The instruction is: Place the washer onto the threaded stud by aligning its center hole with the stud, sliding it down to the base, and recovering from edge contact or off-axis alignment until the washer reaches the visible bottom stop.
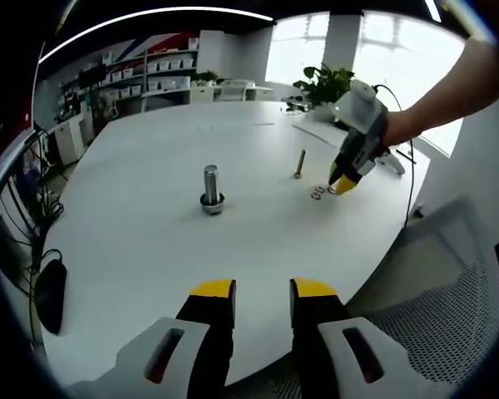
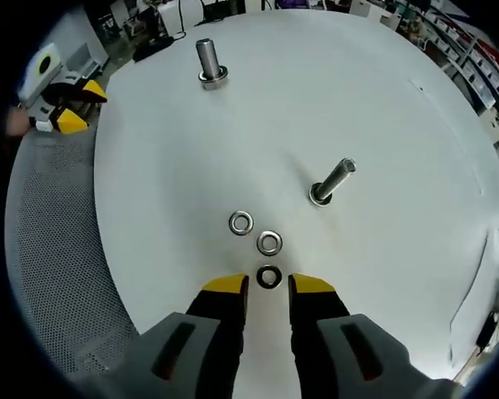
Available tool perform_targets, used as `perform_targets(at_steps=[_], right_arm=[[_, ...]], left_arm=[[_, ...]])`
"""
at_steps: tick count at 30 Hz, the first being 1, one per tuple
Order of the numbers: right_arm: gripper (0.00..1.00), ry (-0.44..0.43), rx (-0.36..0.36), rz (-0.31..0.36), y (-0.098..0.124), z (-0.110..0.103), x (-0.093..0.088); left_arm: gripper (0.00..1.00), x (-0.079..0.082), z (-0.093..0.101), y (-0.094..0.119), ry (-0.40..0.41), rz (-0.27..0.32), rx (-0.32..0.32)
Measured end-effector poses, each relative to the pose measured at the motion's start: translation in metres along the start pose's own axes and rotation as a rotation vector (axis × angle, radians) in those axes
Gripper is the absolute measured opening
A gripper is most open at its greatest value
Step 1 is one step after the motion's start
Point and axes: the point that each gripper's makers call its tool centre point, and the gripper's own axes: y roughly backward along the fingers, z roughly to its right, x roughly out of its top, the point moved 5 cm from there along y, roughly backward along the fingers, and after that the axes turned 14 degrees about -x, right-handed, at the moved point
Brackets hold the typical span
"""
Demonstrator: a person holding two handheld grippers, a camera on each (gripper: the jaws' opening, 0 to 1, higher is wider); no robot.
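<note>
Right gripper (image 2: 268, 287) hung part-open and empty over the nearest of three silver steel washers (image 2: 269, 277) on the white round table (image 2: 382, 100), slimmer upright stud (image 2: 332, 181) just beyond, thick threaded stud (image 2: 208, 61) well apart

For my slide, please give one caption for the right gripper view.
Open right gripper poised over the nearest of three washers on a white table.
</note>
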Motion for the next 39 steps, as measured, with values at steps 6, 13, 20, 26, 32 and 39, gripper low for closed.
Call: perform_targets(at_steps=[6,13,20,26,32,39], right_arm=[[0.2,0.008,-0.014,0.017,0.001,0.001,-0.001],[0.2,0.067,0.003,0.011,0.0,0.001,0.004],[0.16,0.184,0.019,-0.028,-0.002,0.003,0.008],[0.14,0.202,0.032,-0.074,-0.004,0.004,0.011],[0.14,0.171,0.028,-0.107,-0.004,0.005,0.011],[0.14,0.135,-0.006,-0.083,-0.003,0.002,0.009]], left_arm=[[0.24,0.001,0.0,0.0,-0.009,0.001,0.005],[0.24,0.0,0.0,0.0,-0.009,-0.002,0.004],[0.24,0.0,0.0,0.0,-0.007,-0.006,0.004],[0.24,0.0,0.0,0.0,-0.006,-0.004,0.003],[0.24,0.0,0.0,0.0,-0.006,-0.005,0.003],[0.23,0.0,0.0,0.0,-0.008,-0.005,0.002]])
